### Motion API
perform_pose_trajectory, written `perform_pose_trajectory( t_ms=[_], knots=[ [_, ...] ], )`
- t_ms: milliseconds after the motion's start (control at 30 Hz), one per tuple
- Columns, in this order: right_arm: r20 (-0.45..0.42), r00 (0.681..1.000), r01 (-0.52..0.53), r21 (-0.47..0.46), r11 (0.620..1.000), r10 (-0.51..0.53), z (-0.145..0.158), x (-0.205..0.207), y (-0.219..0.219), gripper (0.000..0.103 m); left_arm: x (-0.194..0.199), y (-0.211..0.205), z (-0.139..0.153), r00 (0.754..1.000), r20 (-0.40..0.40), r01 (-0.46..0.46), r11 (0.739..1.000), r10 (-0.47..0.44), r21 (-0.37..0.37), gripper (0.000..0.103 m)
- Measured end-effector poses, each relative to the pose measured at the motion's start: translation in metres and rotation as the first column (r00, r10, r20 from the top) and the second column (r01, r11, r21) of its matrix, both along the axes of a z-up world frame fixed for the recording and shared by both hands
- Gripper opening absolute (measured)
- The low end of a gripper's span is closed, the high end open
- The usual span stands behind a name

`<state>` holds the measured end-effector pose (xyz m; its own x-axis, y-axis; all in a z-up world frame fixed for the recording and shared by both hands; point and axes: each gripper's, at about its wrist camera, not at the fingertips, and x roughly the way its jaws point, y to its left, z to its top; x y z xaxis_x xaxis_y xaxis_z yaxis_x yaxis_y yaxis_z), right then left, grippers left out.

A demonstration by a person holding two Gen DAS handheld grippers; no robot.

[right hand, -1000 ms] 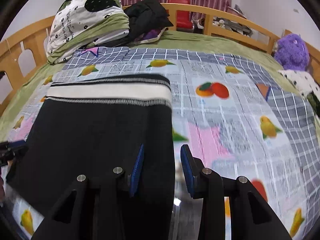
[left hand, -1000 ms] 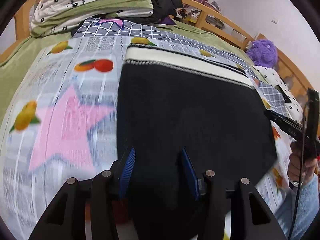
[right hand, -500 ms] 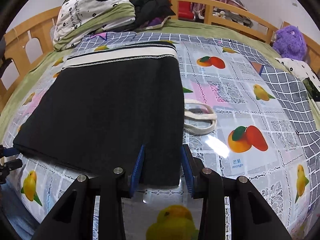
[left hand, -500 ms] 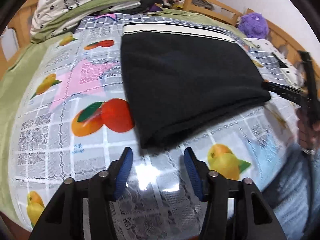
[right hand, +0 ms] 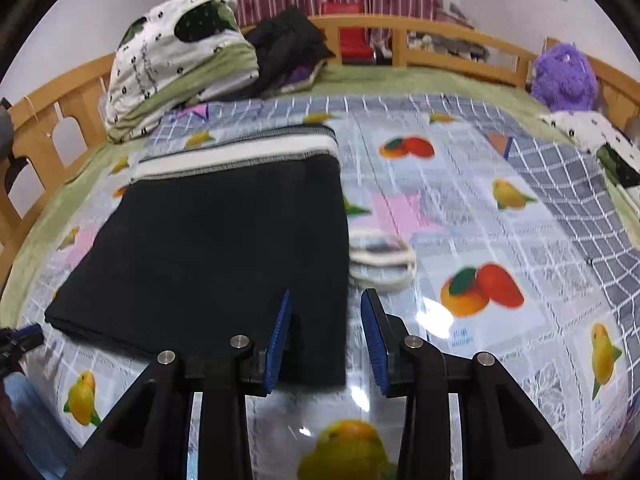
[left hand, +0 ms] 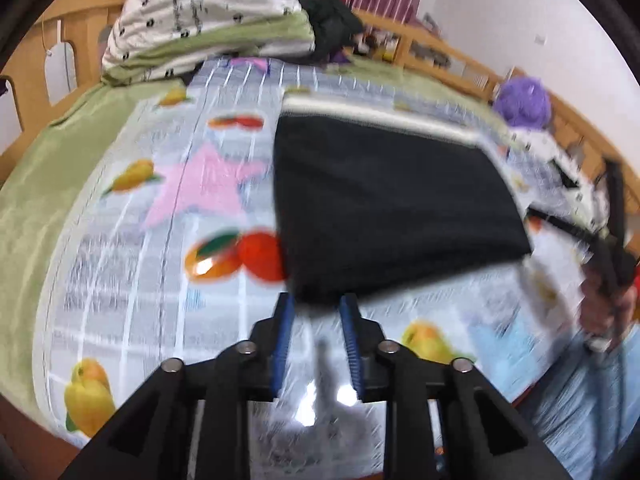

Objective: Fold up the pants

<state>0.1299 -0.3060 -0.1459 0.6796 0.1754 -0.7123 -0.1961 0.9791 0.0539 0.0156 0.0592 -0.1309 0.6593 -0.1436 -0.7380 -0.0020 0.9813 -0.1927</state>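
Pants (right hand: 224, 248) lie folded into a black block on the bed's fruit-print cover (right hand: 500, 240), striped waistband at the far end, a white loop of cord (right hand: 382, 264) poking out beside the right edge. A second ago you had both claws low over the cloth near the waistband; half a second ago you had drawn them back to the near edge, and now they sit at that edge again. You have let go, and the fold has stayed put, so I judge this fold done, with one more fold or a tidy of the cord left.

Your left claw (left hand: 316, 320) is open at a middling gap, empty, tips just at the near left corner; that view is blurred, so you are moving it. Your right claw (right hand: 326, 332) is open somewhat wider, empty, straddling the near right corner: left finger over black cloth, right finger over the cover. Both point forward along the bed, tilted down.
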Motion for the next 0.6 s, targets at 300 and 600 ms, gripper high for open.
perform_pose_trajectory(
  t_ms=[300, 600],
  knots=[
    [-0.146, 0.989, -0.016, -0.074, 0.997, 0.005, -0.033, 0.007, 0.014, 0.038, 0.06, -0.029, -0.017, 0.999, -0.05, -0.007, 1.0, 0.008, 0.012, 0.027],
    [-0.06, 0.997, 0.048, 0.0, 0.999, -0.048, 0.017, -0.031, -0.006, 0.038, 0.022, -0.038, 0.006, 0.999, -0.039, 0.018, 1.0, -0.017, 0.017, 0.029]
  ],
)
